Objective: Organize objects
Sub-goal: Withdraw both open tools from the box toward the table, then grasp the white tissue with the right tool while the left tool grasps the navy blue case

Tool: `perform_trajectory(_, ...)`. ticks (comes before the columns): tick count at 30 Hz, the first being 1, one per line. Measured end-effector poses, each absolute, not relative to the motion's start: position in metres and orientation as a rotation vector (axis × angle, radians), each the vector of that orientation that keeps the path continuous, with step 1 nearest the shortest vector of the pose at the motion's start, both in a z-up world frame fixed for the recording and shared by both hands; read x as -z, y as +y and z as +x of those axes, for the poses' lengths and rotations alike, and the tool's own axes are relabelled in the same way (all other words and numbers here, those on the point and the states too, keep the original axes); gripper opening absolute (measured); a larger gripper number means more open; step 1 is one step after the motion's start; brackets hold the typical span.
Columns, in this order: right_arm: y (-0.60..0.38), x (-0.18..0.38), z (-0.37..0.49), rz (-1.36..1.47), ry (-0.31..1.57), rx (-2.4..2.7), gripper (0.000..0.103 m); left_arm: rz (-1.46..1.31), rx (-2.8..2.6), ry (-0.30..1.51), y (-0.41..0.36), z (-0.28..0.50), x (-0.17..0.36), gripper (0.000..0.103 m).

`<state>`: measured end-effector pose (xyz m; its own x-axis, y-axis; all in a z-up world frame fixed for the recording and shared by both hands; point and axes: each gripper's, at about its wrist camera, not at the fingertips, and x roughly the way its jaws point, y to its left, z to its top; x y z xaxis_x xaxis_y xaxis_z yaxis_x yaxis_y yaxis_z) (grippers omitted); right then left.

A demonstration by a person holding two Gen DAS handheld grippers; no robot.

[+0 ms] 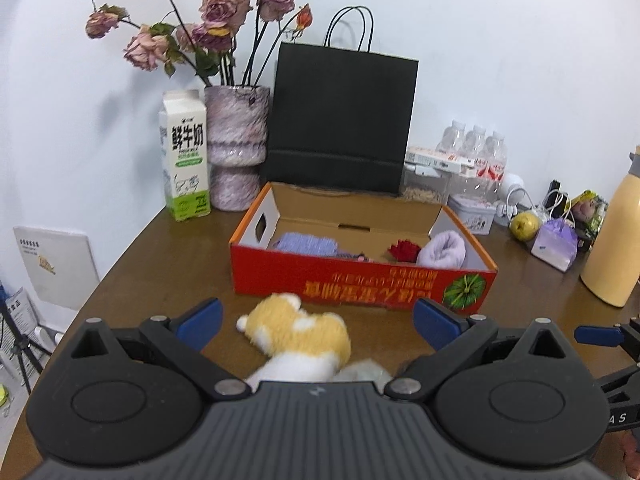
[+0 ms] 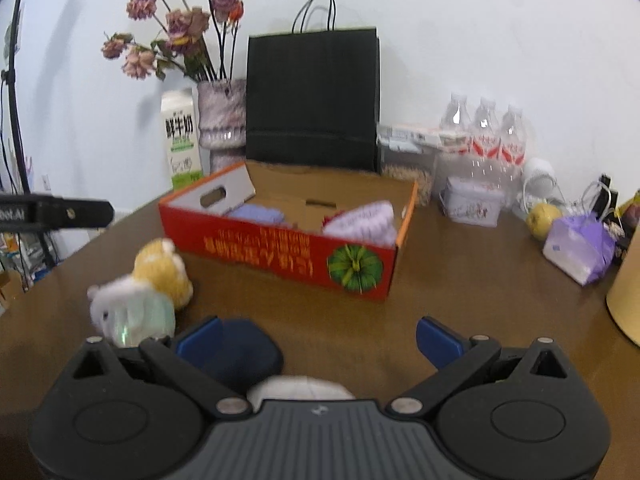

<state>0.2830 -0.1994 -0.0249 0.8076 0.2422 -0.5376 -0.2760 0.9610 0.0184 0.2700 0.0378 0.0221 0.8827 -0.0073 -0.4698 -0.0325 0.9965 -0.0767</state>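
A red cardboard box [image 1: 360, 284] [image 2: 280, 252] sits open on the brown table, holding a purple knitted cloth [image 1: 306, 243], a red flower [image 1: 405, 249] and a rolled lilac towel [image 1: 442, 249] [image 2: 364, 220]. In front of it lies a yellow-and-white plush toy [image 1: 298, 330] [image 2: 162, 268], between the wide-apart fingers of my open left gripper [image 1: 318, 322]. A white and pale green plush [image 2: 128, 312] lies against it. My right gripper [image 2: 318, 338] is open over a dark blue object [image 2: 244, 350] and a white object [image 2: 300, 390], both partly hidden.
At the back stand a milk carton [image 1: 185, 156], a vase of dried roses [image 1: 237, 140], a black paper bag [image 1: 340, 116] and water bottles [image 1: 474, 150]. To the right are a tin [image 1: 472, 214], a pear [image 1: 525, 225], a purple pouch [image 1: 556, 242] and a yellow flask [image 1: 612, 236].
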Motion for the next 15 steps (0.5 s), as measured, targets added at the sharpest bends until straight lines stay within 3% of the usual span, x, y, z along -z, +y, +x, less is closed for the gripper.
perform_trajectory(15,-0.214,0.074,0.256,-0.115,0.725,-0.292,0.103,-0.087,-0.041,0.590,0.047,0.230,0.014,0.103)
